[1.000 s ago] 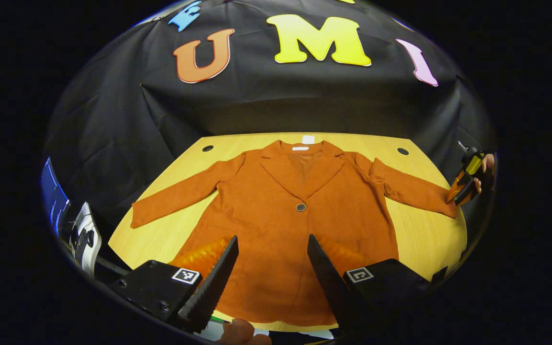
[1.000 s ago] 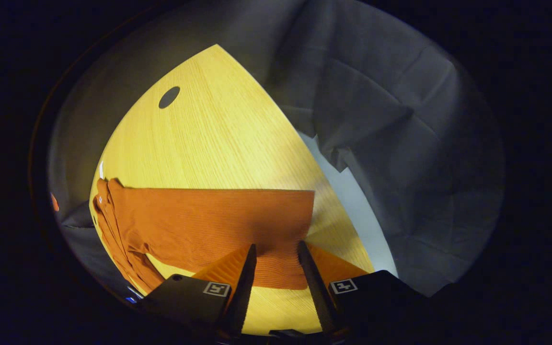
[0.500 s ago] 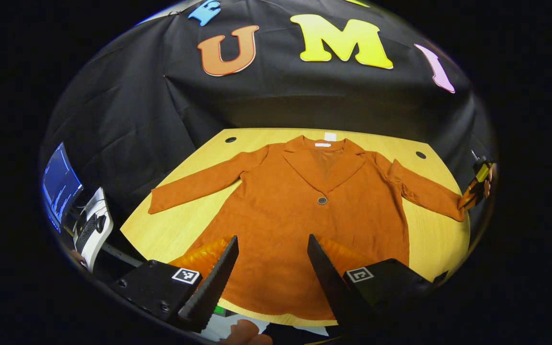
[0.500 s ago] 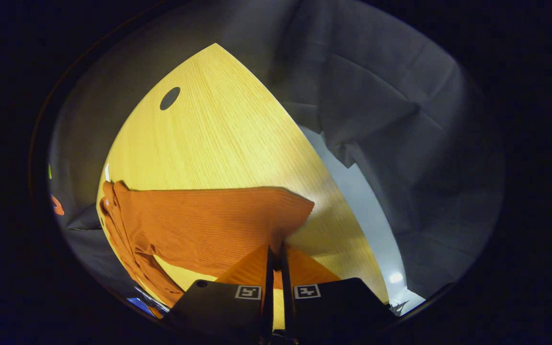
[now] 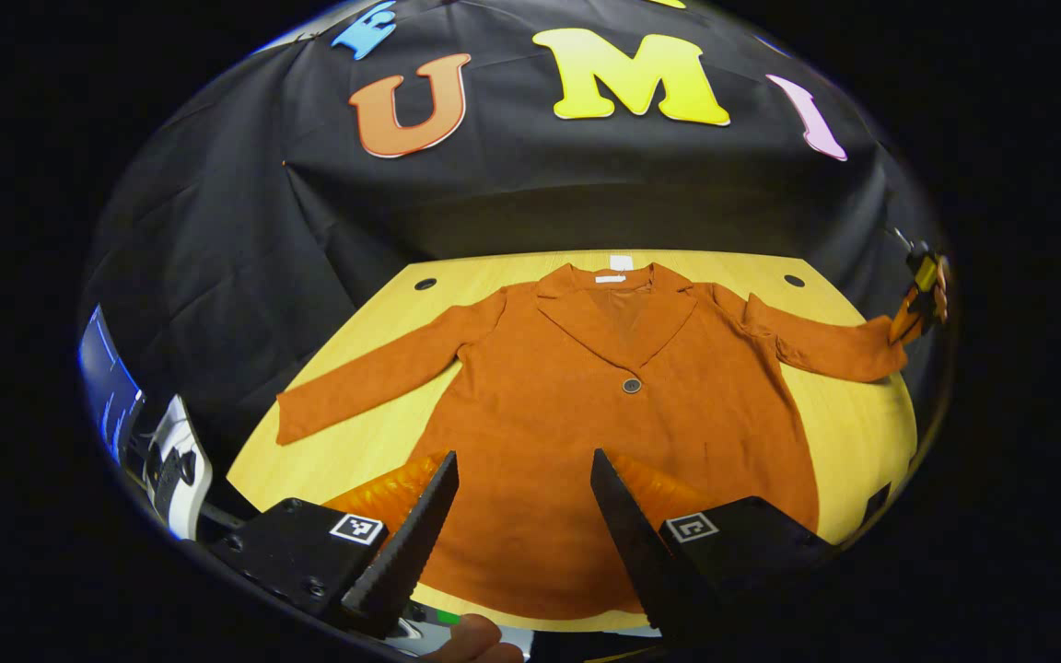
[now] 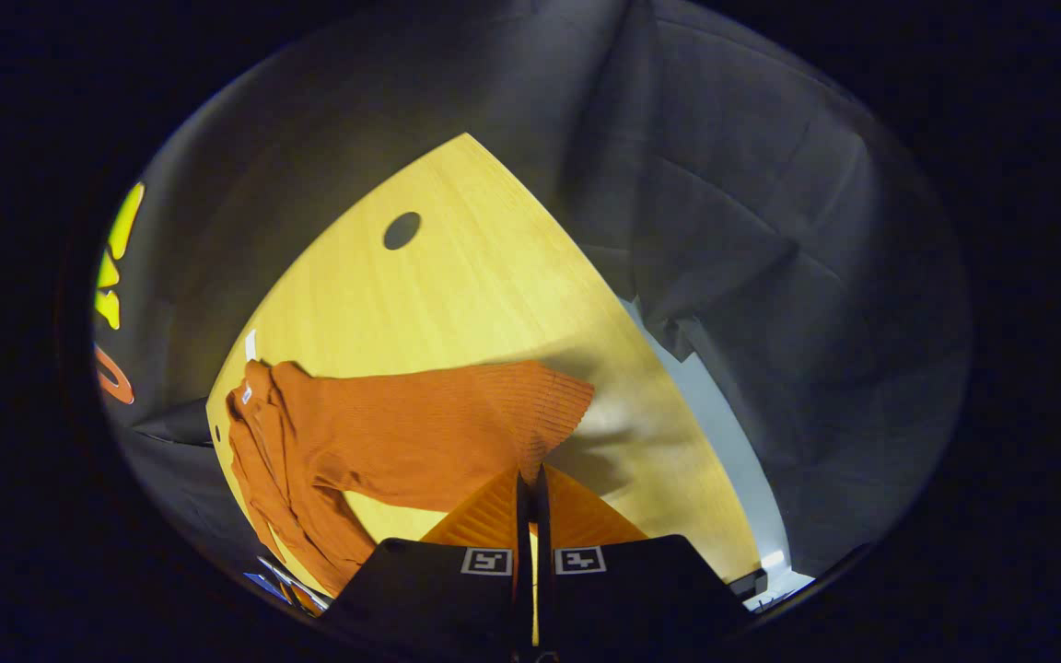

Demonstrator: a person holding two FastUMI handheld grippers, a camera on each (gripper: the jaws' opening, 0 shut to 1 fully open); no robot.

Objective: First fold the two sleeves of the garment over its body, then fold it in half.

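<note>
Jacket (image 5: pixel 586 433): rust, flat on table (image 5: pixel 853 442), hem partly hidden. Right gripper (image 6: pixel 530 483) clamped on cuff (image 6: pixel 544 410); left gripper (image 5: pixel 521 516) apart.

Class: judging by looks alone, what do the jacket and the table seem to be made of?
Jacket: soft woven or knitted cloth, matte, probably corduroy-like; fine ribs show on the sleeve, which drapes from the right gripper.
Table: wood or wood-look laminate, smooth, with straight grain lines.

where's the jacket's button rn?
In the left gripper view the button sits mid-chest on the orange jacket, just below the point of the lapels' V, on the wooden table, beyond the open left gripper.
</note>
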